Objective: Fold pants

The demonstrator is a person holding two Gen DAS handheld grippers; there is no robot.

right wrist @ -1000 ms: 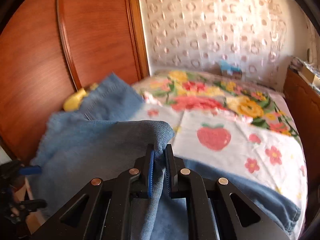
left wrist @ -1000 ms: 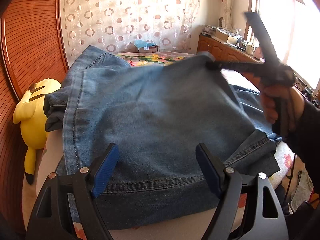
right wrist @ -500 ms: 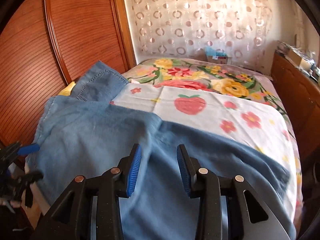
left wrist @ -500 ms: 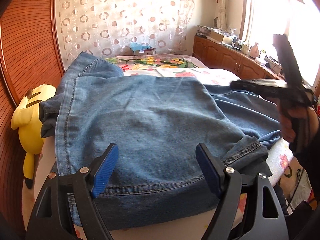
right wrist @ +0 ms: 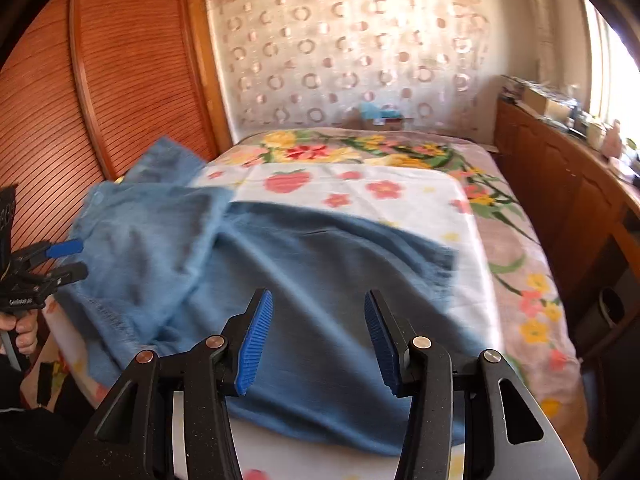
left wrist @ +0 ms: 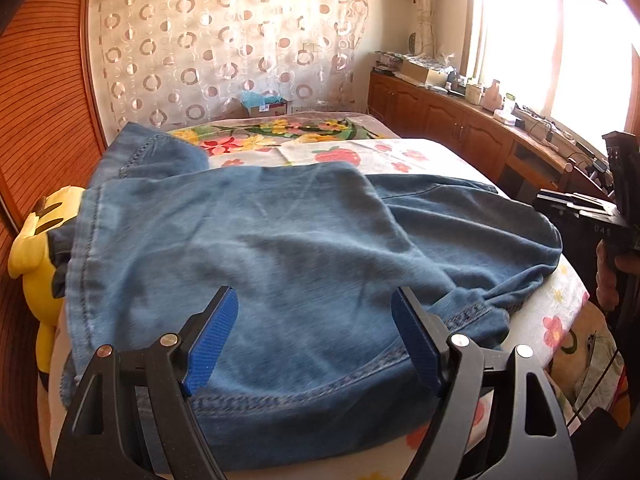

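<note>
The pants [left wrist: 280, 264] lie folded across the bed's [right wrist: 420, 196] near edge. My right gripper [right wrist: 316, 340], jaws just opening and empty (fabric released), hovers above; my left gripper [left wrist: 316, 340] waits wide open, empty.

Jeans [left wrist: 280, 248]: matt denim, stitched hems. Fingers [right wrist: 254, 344]: ribbed blue pads, matt black plastic. Wardrobe [right wrist: 120, 80]: ribbed glossy wood.

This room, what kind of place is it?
Most likely a home bedroom: a bed with a floral cover fills it, jeans lie spread on it, a yellow plush toy sits beside it, and wooden cabinets run under the window.
</note>
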